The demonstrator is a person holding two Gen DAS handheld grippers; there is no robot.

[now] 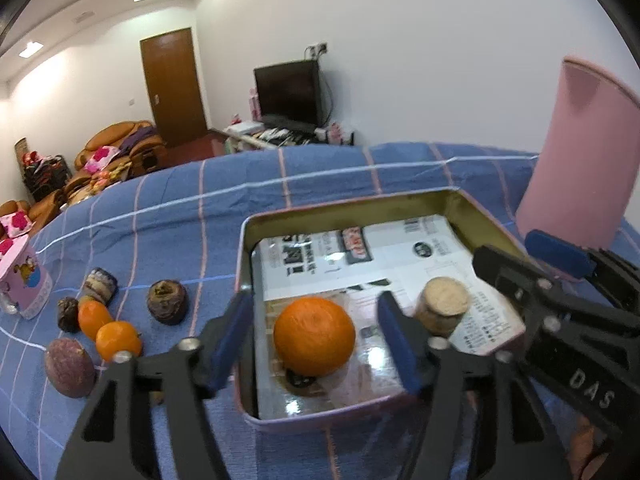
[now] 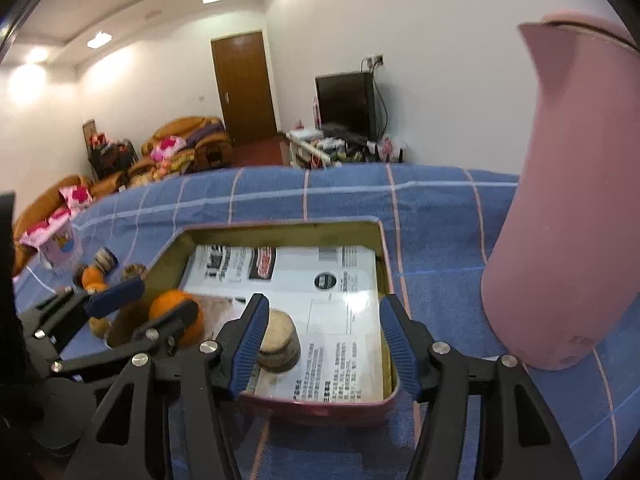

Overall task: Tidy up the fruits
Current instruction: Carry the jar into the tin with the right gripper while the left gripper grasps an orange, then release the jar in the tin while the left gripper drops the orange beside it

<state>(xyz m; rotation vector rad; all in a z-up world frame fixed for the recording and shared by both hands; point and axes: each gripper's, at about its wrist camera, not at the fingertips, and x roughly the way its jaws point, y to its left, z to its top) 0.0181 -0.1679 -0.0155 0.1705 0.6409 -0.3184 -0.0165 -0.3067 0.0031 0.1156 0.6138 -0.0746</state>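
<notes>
A pink-rimmed tin tray [image 1: 348,202] lined with printed paper lies on the blue checked cloth. In it sit a large orange [image 1: 314,336] and a tan, flat round fruit [image 1: 442,304]. My left gripper [image 1: 314,338] is open around the orange, with a gap at each pad. My right gripper [image 2: 324,344] is open over the tray [image 2: 280,226]. The tan fruit [image 2: 282,346] lies beside its left finger, and the rest of the gap holds nothing. The right wrist view shows the left gripper [image 2: 148,306] around the orange [image 2: 168,300].
Left of the tray lie two small oranges [image 1: 106,330], a purple passion fruit [image 1: 68,368] and three dark wrinkled fruits [image 1: 168,302]. A pink printed cup [image 1: 26,280] stands at the far left. A tall pink jug [image 2: 568,220] stands right of the tray.
</notes>
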